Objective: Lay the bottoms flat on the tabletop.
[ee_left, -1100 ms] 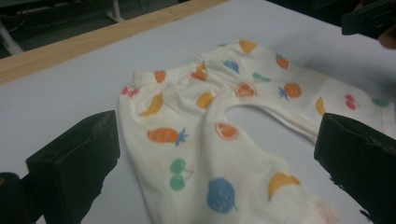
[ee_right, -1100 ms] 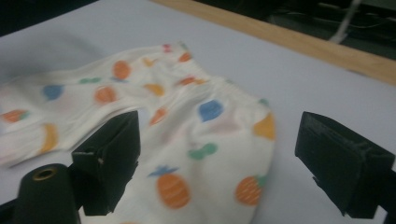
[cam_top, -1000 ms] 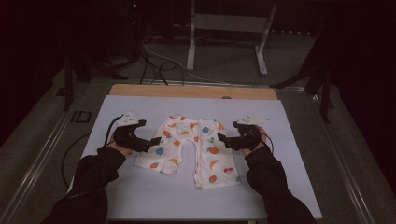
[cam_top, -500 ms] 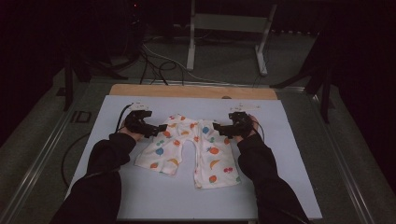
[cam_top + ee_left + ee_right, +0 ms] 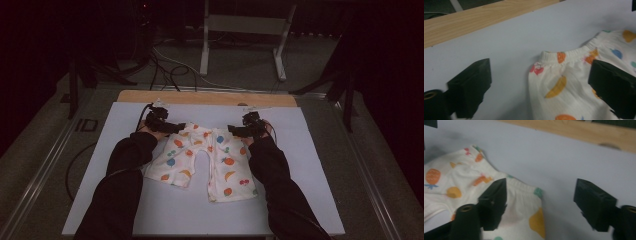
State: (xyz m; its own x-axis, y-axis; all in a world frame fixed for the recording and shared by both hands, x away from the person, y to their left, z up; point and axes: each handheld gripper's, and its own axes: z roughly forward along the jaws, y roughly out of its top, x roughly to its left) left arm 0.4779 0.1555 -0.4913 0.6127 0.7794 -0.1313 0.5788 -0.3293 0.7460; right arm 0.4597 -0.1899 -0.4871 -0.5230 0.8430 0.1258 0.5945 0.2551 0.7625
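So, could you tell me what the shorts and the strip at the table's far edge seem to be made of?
Shorts: soft knit fabric, probably cotton, matte; gathered elastic waistband, fine ribbing, printed fruit.
Strip: wood or wood-look laminate, smooth; pale grain lines show.

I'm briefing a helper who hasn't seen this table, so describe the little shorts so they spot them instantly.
On the pale sheet covering the wooden table lies a pair of small cream fabric shorts, flat, waistband away from the person. Their colourful fruit print sets them apart from the plain sheet.
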